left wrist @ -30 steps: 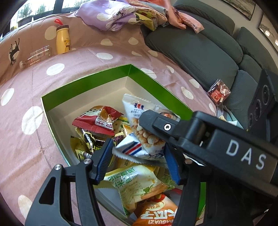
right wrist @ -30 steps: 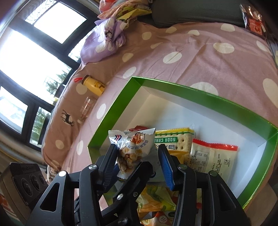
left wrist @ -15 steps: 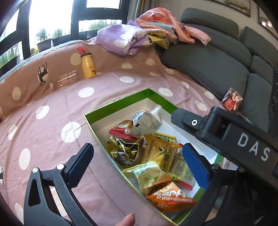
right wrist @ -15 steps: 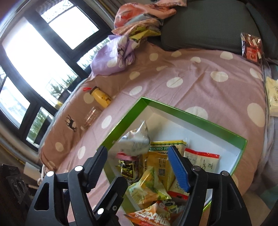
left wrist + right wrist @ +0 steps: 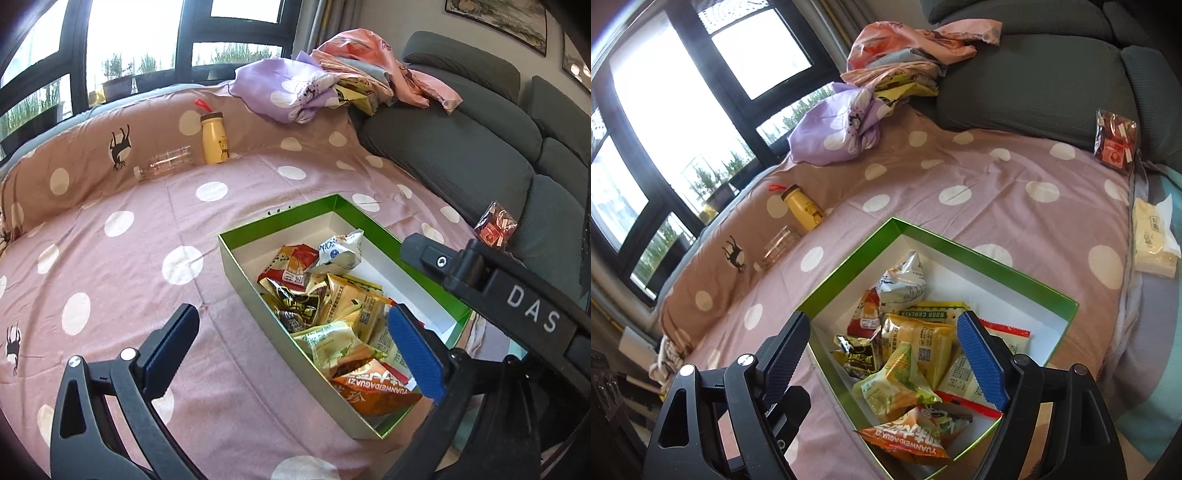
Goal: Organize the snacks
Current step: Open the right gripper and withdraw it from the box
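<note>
Left wrist view: the left tongs [image 5: 295, 332] stood spread wide and empty above the spotted pink bedsheet [image 5: 122, 258]; the green box [image 5: 280, 218] of snacks lay just right of centre, a white packet [image 5: 340, 253] at the far end of the heap.

Right wrist view: the right tongs [image 5: 886, 354] had just been opening, nothing between them, over the box [image 5: 990, 258] and white packet [image 5: 903, 282]; a tissue pack [image 5: 1152, 236] lay far right

A home living room: a grey sofa [image 5: 461, 147] with loose laundry [image 5: 332, 85] heaped on it, a polka-dot sheet [image 5: 147, 229] spread over the seat, tall windows [image 5: 665, 110] onto greenery, and framed pictures [image 5: 495, 18] on the wall.
</note>
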Demonstrator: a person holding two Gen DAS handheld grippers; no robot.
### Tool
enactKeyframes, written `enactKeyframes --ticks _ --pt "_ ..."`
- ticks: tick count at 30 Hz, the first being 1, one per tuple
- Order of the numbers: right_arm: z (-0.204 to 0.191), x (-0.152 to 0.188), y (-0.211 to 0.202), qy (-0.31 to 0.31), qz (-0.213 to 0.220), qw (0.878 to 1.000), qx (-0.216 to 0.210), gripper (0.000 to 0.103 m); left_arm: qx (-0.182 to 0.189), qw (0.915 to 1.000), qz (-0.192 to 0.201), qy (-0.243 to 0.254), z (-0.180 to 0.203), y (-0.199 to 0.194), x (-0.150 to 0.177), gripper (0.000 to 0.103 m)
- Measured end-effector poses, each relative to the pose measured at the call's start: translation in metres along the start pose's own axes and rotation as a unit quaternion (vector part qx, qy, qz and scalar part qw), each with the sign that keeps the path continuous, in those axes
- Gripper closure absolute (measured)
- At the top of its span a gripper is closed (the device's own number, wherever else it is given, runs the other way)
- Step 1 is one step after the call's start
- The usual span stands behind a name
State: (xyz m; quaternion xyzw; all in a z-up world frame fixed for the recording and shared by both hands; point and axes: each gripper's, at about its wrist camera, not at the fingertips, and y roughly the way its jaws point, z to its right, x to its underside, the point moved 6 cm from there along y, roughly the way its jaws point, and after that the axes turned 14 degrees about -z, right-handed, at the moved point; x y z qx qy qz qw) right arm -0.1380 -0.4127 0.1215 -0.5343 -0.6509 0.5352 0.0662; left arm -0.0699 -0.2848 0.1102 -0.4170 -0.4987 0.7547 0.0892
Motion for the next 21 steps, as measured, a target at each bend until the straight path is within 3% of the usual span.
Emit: enactKeyframes --ticks 21 --pt "0.0028 0.0027 0.0042 0.001 -0.011 0.999 0.040 0.020 0.009 0.9998 -0.018 -0.008 -0.0026 0.0020 0.0100 0.001"
